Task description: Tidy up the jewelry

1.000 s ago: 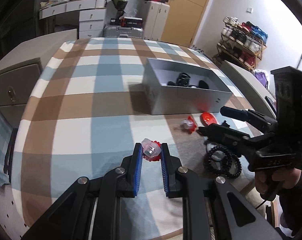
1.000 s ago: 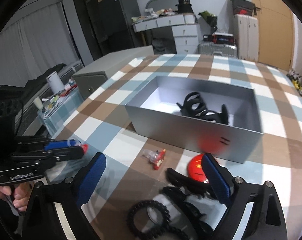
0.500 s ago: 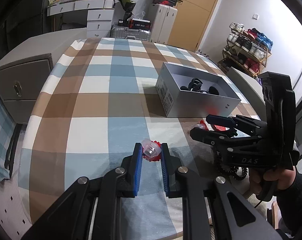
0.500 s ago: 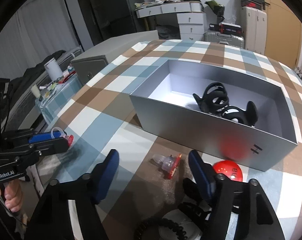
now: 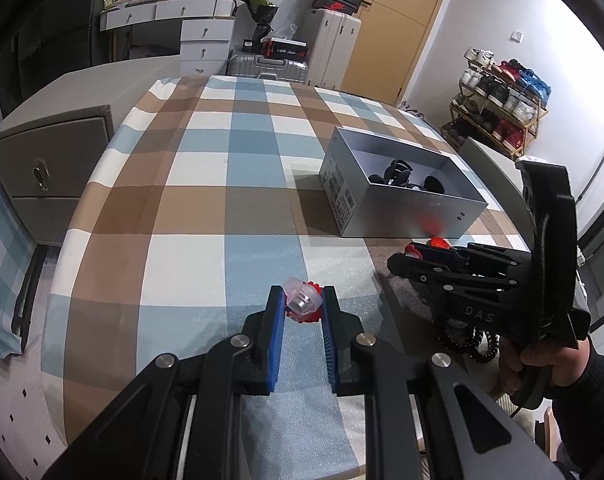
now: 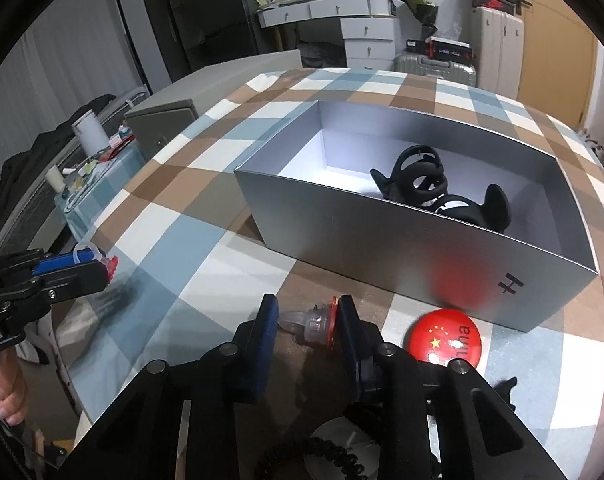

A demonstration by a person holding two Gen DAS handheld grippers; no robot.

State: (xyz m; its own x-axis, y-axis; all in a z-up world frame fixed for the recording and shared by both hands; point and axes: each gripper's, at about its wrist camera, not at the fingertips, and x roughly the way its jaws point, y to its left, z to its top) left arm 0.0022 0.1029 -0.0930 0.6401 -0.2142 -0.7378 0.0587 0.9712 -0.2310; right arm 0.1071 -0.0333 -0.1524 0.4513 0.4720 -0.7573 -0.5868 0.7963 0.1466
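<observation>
My left gripper (image 5: 300, 294) is shut on a small clear and red piece (image 5: 302, 305), held above the checked cloth. It also shows at the left edge of the right wrist view, as the left gripper (image 6: 101, 266). My right gripper (image 6: 308, 308) is closing, low over the table, and its pads touch both ends of a second clear and red piece (image 6: 314, 324). The open grey box (image 6: 382, 236) stands just beyond, with black hair claws (image 6: 422, 176) inside. A red round badge (image 6: 444, 340) lies to the right of the right gripper (image 5: 402, 260).
A black beaded bracelet (image 6: 326, 456) lies under the right gripper's body, near the table's front edge. A grey cabinet (image 5: 49, 160) stands off the table's left side. A person's hand (image 5: 542, 364) grips the right tool's handle.
The right gripper's jaws went from wide apart to closed around the clear and red piece, after edging forward and down toward it. The left gripper kept its hold and stayed put.
</observation>
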